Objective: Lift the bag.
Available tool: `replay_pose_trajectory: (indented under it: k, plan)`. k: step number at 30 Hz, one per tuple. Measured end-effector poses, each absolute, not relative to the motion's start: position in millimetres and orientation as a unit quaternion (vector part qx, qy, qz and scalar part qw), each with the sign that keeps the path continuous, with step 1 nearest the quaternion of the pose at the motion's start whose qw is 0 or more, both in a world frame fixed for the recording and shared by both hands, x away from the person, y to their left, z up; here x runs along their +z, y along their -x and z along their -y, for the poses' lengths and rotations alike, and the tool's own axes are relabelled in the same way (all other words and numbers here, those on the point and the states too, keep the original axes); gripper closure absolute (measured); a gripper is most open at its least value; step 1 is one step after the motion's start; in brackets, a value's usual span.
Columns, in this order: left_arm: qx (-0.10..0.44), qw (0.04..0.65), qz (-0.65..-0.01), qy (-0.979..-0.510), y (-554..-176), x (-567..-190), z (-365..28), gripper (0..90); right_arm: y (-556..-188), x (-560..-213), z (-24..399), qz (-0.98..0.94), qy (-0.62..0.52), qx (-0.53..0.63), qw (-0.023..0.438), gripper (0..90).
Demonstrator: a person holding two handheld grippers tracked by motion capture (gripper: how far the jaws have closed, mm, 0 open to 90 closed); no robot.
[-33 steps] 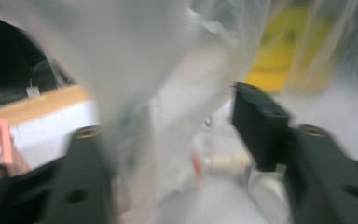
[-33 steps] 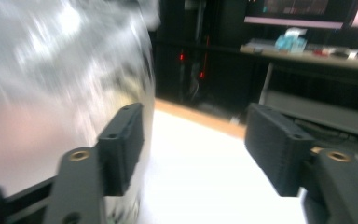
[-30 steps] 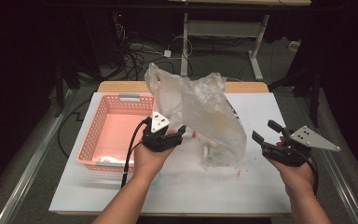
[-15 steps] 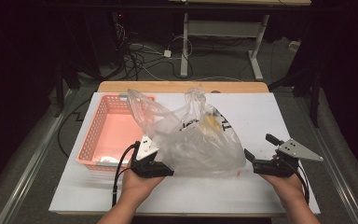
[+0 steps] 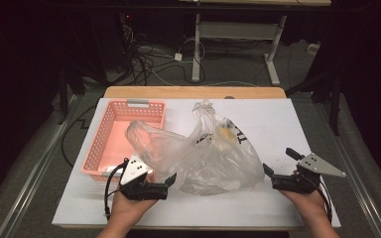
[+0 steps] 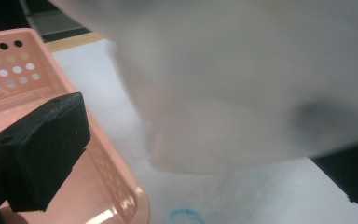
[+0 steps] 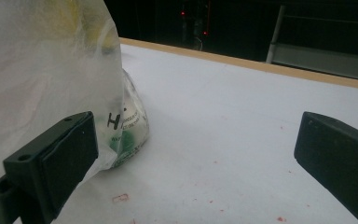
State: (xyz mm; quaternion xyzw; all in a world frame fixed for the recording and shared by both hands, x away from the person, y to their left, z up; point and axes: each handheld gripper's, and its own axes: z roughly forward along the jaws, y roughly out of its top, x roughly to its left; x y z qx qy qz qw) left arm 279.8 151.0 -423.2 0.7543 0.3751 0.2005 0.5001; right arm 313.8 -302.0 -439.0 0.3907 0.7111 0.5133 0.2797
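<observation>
Claws left (image 5: 170, 179) and right (image 5: 268, 171) just spread wide, gripping nothing; crinkled clear plastic bag (image 5: 213, 158) slumped on white worktop (image 5: 278, 124) between them. Regrip low, squarely, both sides.

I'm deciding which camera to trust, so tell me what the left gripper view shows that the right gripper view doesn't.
Left gripper view alone: the pink basket beside its jaw, and a blue ring mark on the table.

Right gripper view alone: black lettering on the bag, something green inside it, the table's wooden far edge.

Both: the clear plastic bag, the white table top, open jaws.
</observation>
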Motion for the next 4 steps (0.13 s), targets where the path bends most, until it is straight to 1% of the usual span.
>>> replay_pose_trajectory:
  k: [4]
  plan:
    - [0.199,0.496,-0.38,-0.755,-281.7,-425.9,-152.0,0.0,-313.5,-439.5,302.3,-0.711,-0.39,0.514,0.281,0.0]
